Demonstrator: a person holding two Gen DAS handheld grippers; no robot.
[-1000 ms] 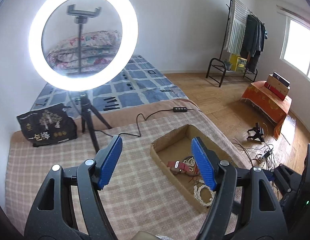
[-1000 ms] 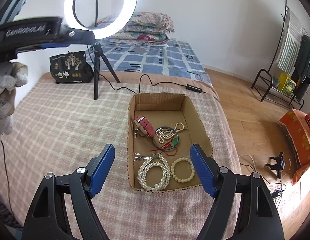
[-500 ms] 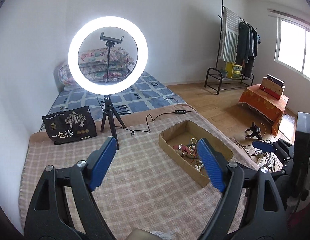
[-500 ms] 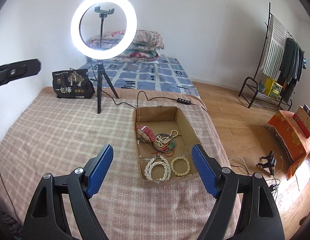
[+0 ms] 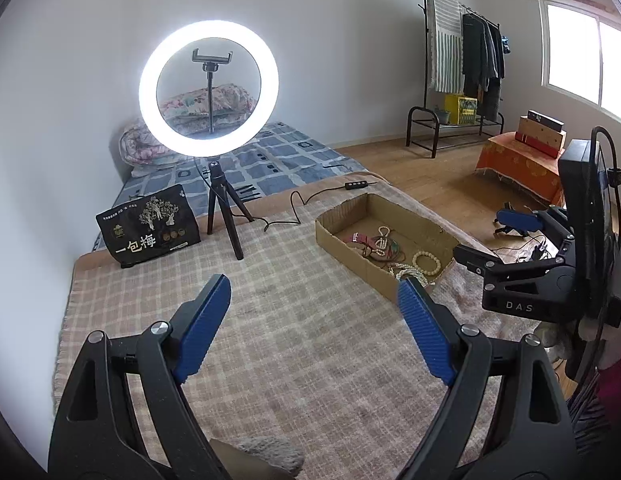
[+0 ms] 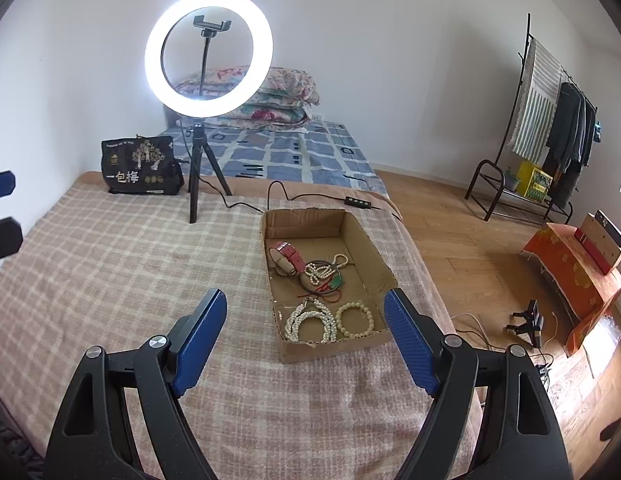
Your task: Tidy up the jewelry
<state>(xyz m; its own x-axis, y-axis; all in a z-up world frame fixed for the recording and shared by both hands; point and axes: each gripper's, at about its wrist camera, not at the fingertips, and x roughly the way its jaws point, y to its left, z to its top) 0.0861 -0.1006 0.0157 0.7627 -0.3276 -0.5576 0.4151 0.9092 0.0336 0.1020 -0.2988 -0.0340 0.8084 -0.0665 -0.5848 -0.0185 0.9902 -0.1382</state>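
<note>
Over plaid bed [image 6: 110, 280], both our grippers' fingers [image 6: 200, 338] spread, nothing held; we'd single out one bracelet [image 6: 354, 318] from cardboard box [image 6: 374, 258], avoid tangling.

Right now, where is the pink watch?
The pink watch lies inside the cardboard box, at its far left, beside the tangled bead necklace, ahead of the right gripper.

Bright, even daylight poured from the window [image 5: 586, 60]; the ring light [image 5: 208, 88] blew out to pure white. Both views stayed sharp, fisheye-bent, with dark vignetted corners and soft shadows.
</note>
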